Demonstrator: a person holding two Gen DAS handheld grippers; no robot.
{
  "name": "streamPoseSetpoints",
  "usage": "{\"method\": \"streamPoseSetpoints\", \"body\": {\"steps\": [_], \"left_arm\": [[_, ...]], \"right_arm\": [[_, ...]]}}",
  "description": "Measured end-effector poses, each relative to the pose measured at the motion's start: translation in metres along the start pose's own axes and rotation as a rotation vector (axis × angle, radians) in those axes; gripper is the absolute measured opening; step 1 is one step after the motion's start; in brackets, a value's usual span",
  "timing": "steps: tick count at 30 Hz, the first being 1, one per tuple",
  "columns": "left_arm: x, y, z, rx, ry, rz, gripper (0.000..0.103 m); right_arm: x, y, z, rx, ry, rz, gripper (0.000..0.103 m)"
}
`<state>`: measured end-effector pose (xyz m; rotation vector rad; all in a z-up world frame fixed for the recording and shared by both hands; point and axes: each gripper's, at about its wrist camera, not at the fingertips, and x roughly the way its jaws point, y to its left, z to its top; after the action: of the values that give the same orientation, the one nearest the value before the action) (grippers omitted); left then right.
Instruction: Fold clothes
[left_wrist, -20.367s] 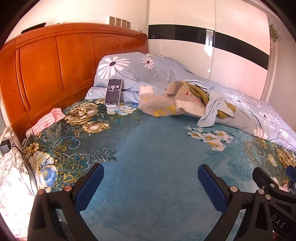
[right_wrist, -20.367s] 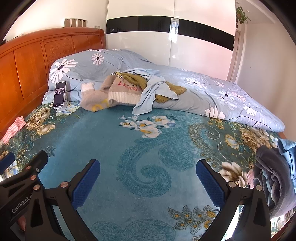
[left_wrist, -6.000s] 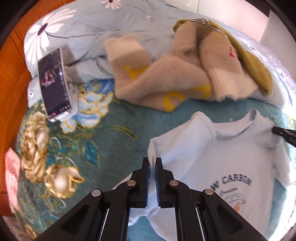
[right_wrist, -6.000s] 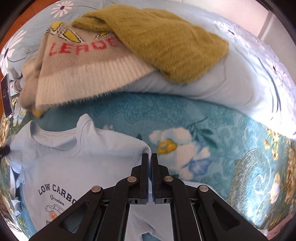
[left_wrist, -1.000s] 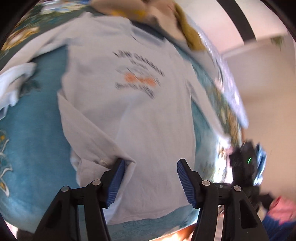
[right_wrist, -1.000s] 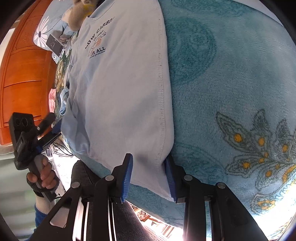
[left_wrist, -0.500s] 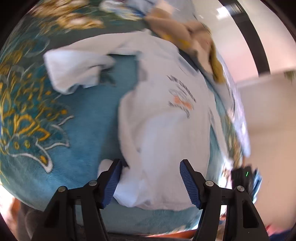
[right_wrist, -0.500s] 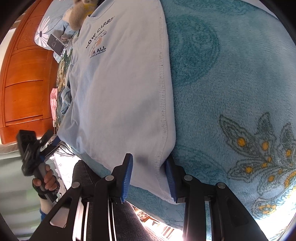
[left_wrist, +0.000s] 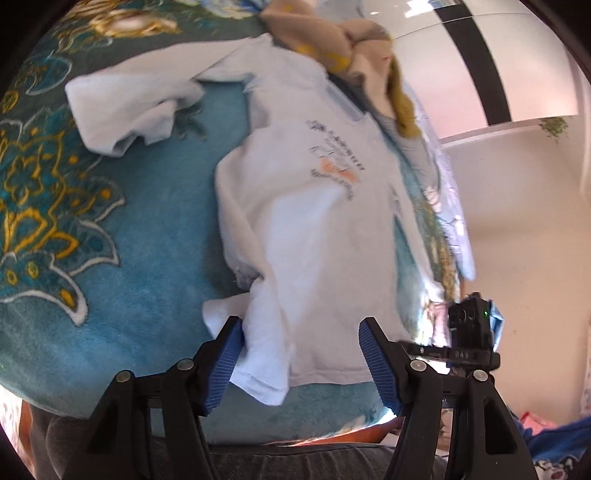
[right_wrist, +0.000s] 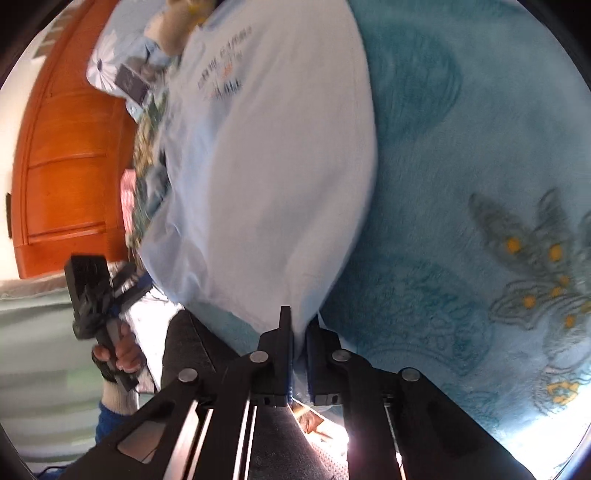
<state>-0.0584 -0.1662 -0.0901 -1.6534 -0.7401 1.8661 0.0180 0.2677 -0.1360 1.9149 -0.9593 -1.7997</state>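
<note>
Teal floral bedspread (left_wrist: 92, 229) covers the bed, with a pale blue T-shirt (left_wrist: 317, 221) laid print-up across it, hem at the near edge by the person, collar far toward the sweater pile (left_wrist: 343, 40) and the headboard (right_wrist: 70, 155). The shirt's right side lies fairly flat; the left side is bunched, one sleeve (left_wrist: 125, 107) is crumpled far-left on the bedspread, and the near-left hem corner is rolled into a wad. The right gripper (right_wrist: 299, 350) is clenched on the near-right hem corner, cloth pinched between its pads. The left gripper (left_wrist: 299, 354) is released, jaws standing wide with the wadded hem corner lying against the left pad (left_wrist: 225, 358) but not pressed. Main risk: lifting or pulling with only the right corner held would drag the shirt askew and deepen the left-side bunching. Next: if the left closes as is, it likely grabs the whole wad or several layers, so the fold edge comes out crooked. The loose sleeve may get trapped under the body when folded. The hem sits at the bed's near edge, so a slipped grip could let it slide off. Both views are motion-blurred, so pinch depth is unclear.
</note>
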Motion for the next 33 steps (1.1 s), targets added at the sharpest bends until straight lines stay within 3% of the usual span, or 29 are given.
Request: {"method": "streamPoseSetpoints", "body": {"steps": [3,7,11,14,16,18,19,26,29,33], "left_arm": [[-0.005,0.002,0.001,-0.014,-0.024,0.011,0.069],[0.010,0.008,-0.001,-0.006,0.022,0.070,0.069],[0.015,0.006,-0.002,0.043,0.009,0.172,0.068],[0.013,-0.011,-0.003,0.135,0.005,0.196,0.065],[0.012,-0.022,-0.004,0.197,0.003,0.213,0.047],[0.015,-0.029,-0.008,0.239,0.021,0.248,0.016],[0.015,-0.029,-0.009,0.239,0.019,0.264,0.009],[-0.018,-0.019,-0.018,0.097,0.001,0.343,0.004],[-0.015,-0.004,-0.021,0.076,0.026,0.471,0.003],[-0.015,0.038,-0.023,-0.057,0.024,0.450,0.003]], "right_arm": [[-0.014,0.000,0.005,0.000,-0.045,-0.042,0.004],[-0.011,-0.009,0.008,0.031,-0.046,-0.100,0.004],[-0.002,-0.019,0.008,0.075,-0.029,-0.113,0.004],[0.001,-0.027,0.009,0.111,-0.013,-0.111,0.004],[0.002,-0.026,0.008,0.121,-0.004,-0.108,0.004],[0.001,-0.020,0.008,0.104,-0.001,-0.114,0.004],[0.000,-0.016,0.007,0.094,-0.003,-0.117,0.004],[-0.018,0.015,0.001,-0.030,-0.025,-0.130,0.004],[-0.010,0.015,-0.003,-0.068,0.012,-0.195,0.004],[0.003,0.000,-0.002,-0.026,0.035,-0.229,0.004]]}}
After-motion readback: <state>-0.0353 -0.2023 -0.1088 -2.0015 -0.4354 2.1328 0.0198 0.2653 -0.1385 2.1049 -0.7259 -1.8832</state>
